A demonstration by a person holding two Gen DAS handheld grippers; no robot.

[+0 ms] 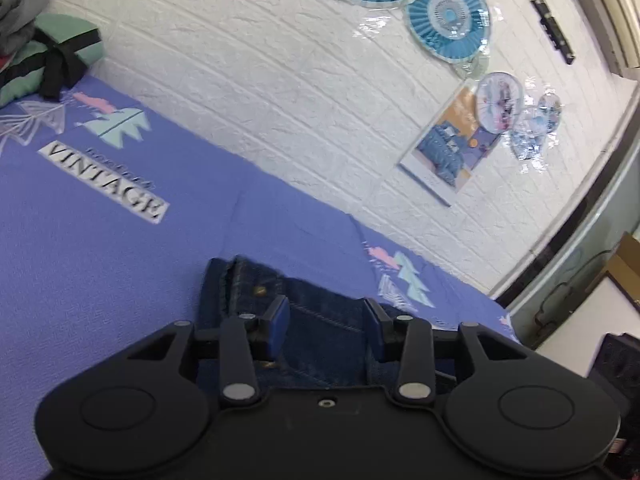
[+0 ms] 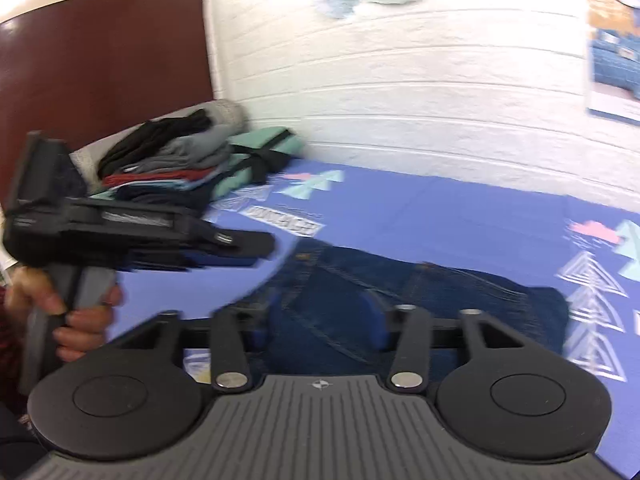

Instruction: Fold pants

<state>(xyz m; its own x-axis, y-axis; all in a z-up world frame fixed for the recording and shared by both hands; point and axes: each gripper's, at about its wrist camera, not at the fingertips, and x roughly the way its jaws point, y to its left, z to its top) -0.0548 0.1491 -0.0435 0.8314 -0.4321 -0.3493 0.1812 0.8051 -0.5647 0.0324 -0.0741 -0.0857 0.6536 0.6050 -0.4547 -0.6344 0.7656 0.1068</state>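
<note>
Jeans folded, both tools spread.
Your left tool and right tool hover just above, pinching nothing, likely letting go.

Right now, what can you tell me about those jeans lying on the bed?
The jeans are dark blue denim with tan stitching and a small brass rivet near a pocket seam. They lie folded into a compact bundle, flat on the purple printed sheet, near the white wall. Both tools hover over them with jaws apart; nothing visibly grips the cloth. The motion blur hides finer detail.
</note>
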